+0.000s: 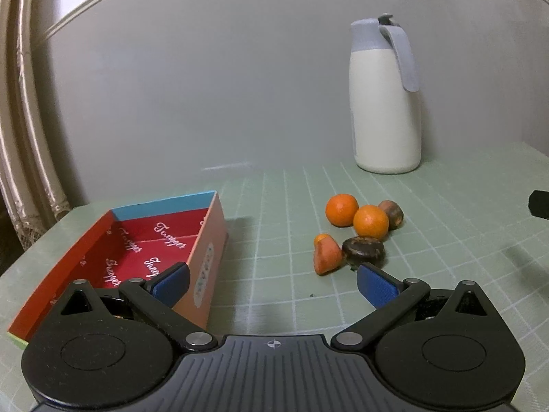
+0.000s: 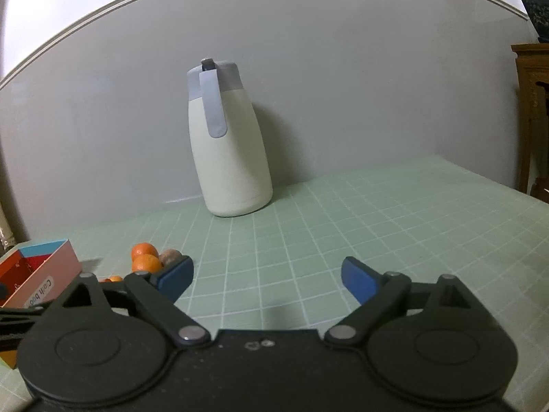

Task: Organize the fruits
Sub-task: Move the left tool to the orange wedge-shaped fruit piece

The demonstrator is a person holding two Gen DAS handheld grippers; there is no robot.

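Observation:
In the left wrist view two oranges, a brown fruit, a dark round fruit and an orange-red cut piece lie together on the green grid mat. An open red cardboard box stands to their left. My left gripper is open and empty, between the box and the fruits, its right finger just in front of the dark fruit. My right gripper is open and empty over bare mat; the oranges and box show at its left.
A white jug with a grey lid and handle stands at the back by the grey wall; it also shows in the right wrist view. A curtain hangs at the far left. A wooden cabinet stands at the right.

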